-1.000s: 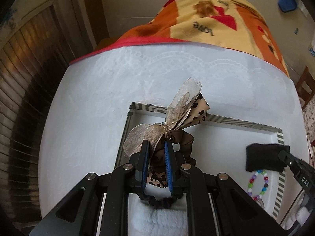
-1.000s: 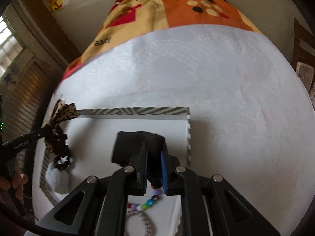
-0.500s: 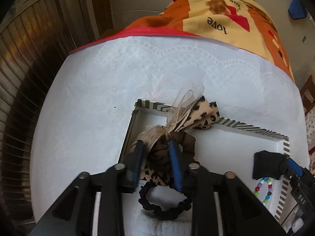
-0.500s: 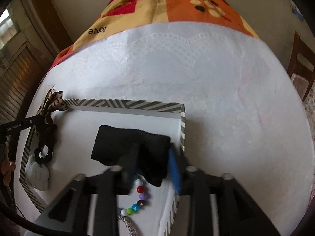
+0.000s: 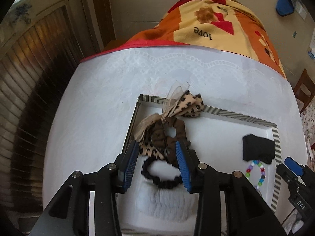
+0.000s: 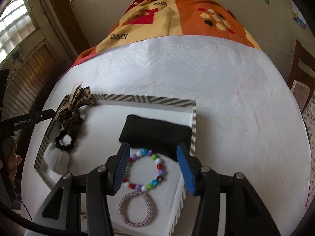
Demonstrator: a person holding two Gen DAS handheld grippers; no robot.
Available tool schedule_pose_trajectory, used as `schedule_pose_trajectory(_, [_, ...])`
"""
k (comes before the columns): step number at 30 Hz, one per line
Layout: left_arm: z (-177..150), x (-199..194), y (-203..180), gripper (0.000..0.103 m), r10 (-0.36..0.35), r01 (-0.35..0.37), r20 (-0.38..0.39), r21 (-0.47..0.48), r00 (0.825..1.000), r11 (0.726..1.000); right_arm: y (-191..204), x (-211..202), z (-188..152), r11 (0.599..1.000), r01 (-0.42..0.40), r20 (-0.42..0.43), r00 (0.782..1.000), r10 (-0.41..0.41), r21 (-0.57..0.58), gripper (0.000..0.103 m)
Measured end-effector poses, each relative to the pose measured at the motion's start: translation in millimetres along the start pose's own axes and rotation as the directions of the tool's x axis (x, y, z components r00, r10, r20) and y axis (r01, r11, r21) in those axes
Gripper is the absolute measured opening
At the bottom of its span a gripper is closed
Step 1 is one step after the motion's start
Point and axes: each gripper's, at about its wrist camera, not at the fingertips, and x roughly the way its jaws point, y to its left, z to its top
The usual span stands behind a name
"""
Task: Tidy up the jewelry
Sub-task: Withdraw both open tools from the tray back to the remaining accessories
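Note:
A white tray with a striped rim [image 5: 232, 114] [image 6: 141, 99] lies on the white tablecloth. In its far left corner lies a leopard-print scrunchie with a gauze bow [image 5: 169, 129] [image 6: 74, 110], beside a black hair tie [image 5: 159, 179] and a white fluffy piece [image 5: 165, 204] [image 6: 56, 160]. My left gripper [image 5: 156, 161] is open just above and behind the scrunchie. A black cloth pouch [image 6: 155, 133] [image 5: 258, 149] lies in the tray's far right corner. My right gripper [image 6: 152, 164] is open over a coloured bead bracelet [image 6: 145, 169] [image 5: 256, 173]. A twisted cord bracelet [image 6: 136, 208] lies nearer.
The table [image 6: 236, 108] carries a white lace cloth over an orange, yellow and red patterned cover [image 6: 177, 15]. A wooden chair [image 6: 301, 78] stands at the right. A slatted wooden door [image 5: 29, 78] is at the left.
Both grippers have opened and drawn back. The left let go of the scrunchie, the right let go of the black pouch; both now lie in the tray.

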Motion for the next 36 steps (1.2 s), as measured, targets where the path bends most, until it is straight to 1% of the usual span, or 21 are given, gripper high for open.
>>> schedule_pose_trajectory(2, [-8, -9, -3, 0.028, -0.006, 0.006, 0.004, 0.007, 1.0, 1.0, 3, -3, -6, 1.0, 0.0, -0.003, 1.0, 0.0, -0.003, 0.054])
schedule_pose_trajectory(5, [-16, -17, -8, 0.029, 0.003, -0.003, 0.014, 0.017, 1.0, 1.0, 6, -9, -17, 1.0, 0.001, -0.014, 1.0, -0.001, 0.002, 0.055])
schedule_pose_trajectory(13, [-55, -44, -21, 0.028, 0.001, -0.002, 0.027, 0.034, 1.0, 0.999, 16, -32, -47, 1.0, -0.009, -0.004, 1.0, 0.009, -0.003, 0.055])
schedule_pose_trajectory(18, [-77, -60, -32, 0.028, -0.005, 0.003, 0.03, 0.052, 1.0, 0.999, 21, -49, -66, 1.0, -0.013, 0.004, 1.0, 0.013, -0.006, 0.058])
schedule_pose_trajectory(21, [-90, -70, -40, 0.028, -0.003, 0.0, 0.04, 0.075, 0.999, 0.997, 21, -60, -79, 1.0, -0.01, 0.006, 1.0, 0.01, 0.001, 0.058])
schedule_pose_trajectory(36, [-151, -105, -59, 0.028, -0.022, 0.018, 0.041, 0.102, 0.999, 0.995, 16, -101, -136, 1.0, 0.003, -0.009, 1.0, -0.003, -0.007, 0.059])
